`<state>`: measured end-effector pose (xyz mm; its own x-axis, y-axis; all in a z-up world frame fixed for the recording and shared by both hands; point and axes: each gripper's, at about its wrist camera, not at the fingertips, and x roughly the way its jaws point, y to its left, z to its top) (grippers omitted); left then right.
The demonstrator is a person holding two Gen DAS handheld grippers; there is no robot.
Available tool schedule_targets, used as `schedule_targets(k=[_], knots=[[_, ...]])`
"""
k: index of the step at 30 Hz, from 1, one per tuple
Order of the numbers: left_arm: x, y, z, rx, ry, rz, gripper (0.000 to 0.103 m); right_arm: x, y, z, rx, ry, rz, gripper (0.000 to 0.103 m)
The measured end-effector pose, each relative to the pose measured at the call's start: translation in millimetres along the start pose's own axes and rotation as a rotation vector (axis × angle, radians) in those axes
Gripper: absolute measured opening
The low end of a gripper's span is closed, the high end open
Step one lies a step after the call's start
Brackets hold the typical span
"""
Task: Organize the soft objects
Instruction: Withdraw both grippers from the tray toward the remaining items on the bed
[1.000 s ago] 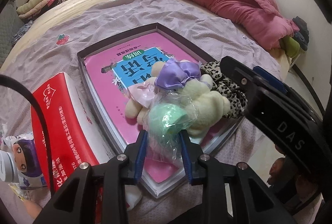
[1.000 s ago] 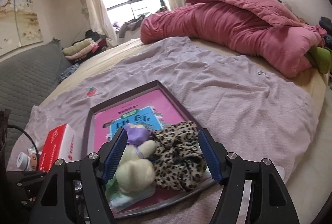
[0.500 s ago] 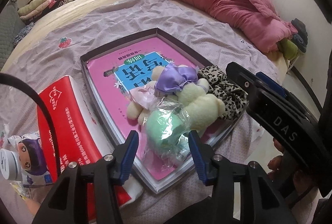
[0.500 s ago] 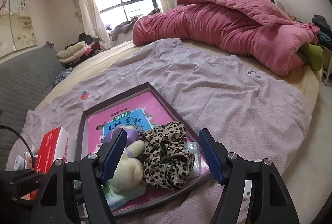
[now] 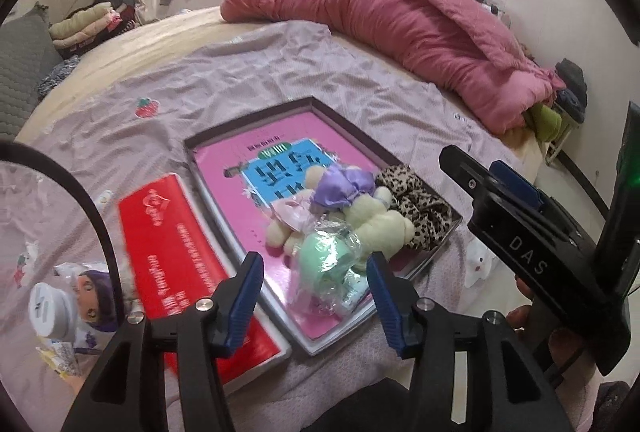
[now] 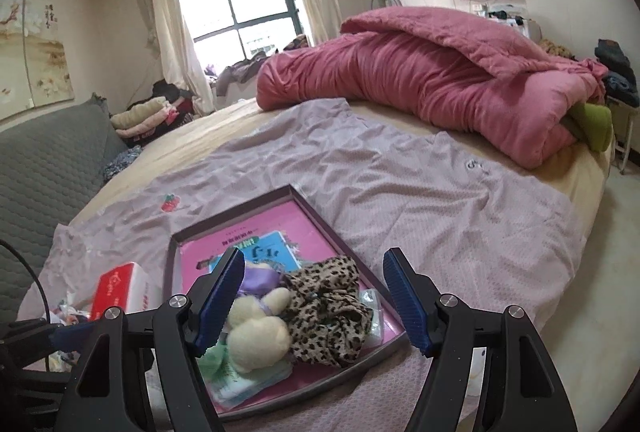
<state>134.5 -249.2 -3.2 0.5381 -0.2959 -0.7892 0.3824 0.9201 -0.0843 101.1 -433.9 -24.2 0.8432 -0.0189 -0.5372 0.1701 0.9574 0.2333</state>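
A shallow dark-rimmed box (image 5: 340, 114) (image 6: 320, 208) with a pink book inside lies on the bed. In it sit a cream plush toy (image 5: 372, 218) (image 6: 256, 336) with a purple bow, a leopard-print scrunchie (image 5: 420, 200) (image 6: 324, 316) and a mint-green soft item in clear plastic wrap (image 5: 328, 256). My left gripper (image 5: 316, 284) hovers above the wrapped green item, its jaws opening and its pads clear of the wrap. My right gripper (image 6: 314, 304) is open above the plush and scrunchie, touching neither.
A red tissue box (image 5: 180, 252) (image 6: 120, 288) lies left of the tray, with a doll and a white jar (image 5: 50, 310) beside it. A lilac sheet (image 6: 420, 200) covers the bed and a pink duvet (image 6: 440, 88) is heaped at the far side.
The left gripper let go of the wrapped green item, spread its jaws and pulled up and back. The right gripper also rose a little, still open.
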Motion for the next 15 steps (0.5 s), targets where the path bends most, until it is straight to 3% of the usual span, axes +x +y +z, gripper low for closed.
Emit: schedule_targets(k=[6, 15], knots=[[-42.4, 23.1, -5.3, -0.039, -0.059, 0.010, 0.054, -20.7, 35.2, 7.1, -0.059, -0.023, 0.078, 0.073], [-98.3, 90.5, -23.0, -0.155, -0.125, 0.087, 0.054, -46.8, 104.7, 5.7, -0.157, -0.028, 0.191, 0.073]])
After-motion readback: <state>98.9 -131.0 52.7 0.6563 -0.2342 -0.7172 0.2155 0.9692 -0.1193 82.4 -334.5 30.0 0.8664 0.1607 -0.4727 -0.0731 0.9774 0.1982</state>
